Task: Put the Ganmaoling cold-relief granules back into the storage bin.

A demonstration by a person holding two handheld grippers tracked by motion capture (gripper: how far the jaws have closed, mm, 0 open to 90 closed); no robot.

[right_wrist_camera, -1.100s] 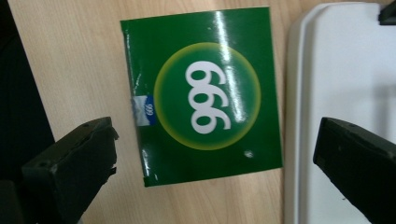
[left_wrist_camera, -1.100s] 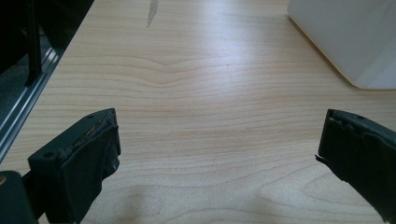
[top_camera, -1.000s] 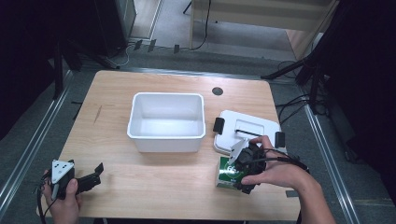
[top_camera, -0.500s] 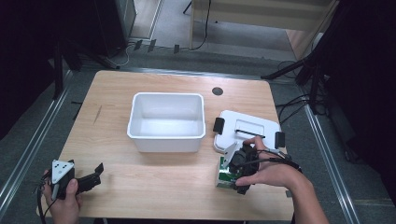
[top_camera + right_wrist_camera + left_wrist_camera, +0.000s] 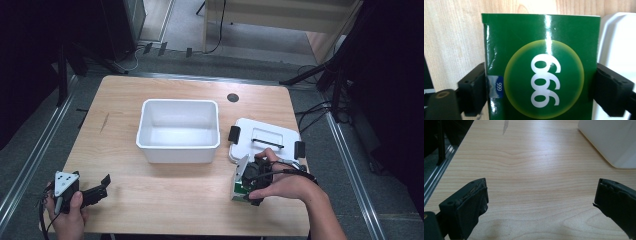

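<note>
The right tool [image 5: 246,186] has its jaws closed on a green box [image 5: 541,67] just in front of the bin [image 5: 178,131], beside the lid [image 5: 265,140]. Keep the squeeze even and lift straight. The left tool [image 5: 97,191] rests wide open, empty, on the counter [image 5: 165,200].

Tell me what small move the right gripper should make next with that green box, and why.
Probably lift the green box straight up off the table. The right gripper already has a jaw against each side of it, so the grasp looks set, and the box sits beside the white lid. The open white bin looks a likely destination. The left gripper is open and idle.
</note>
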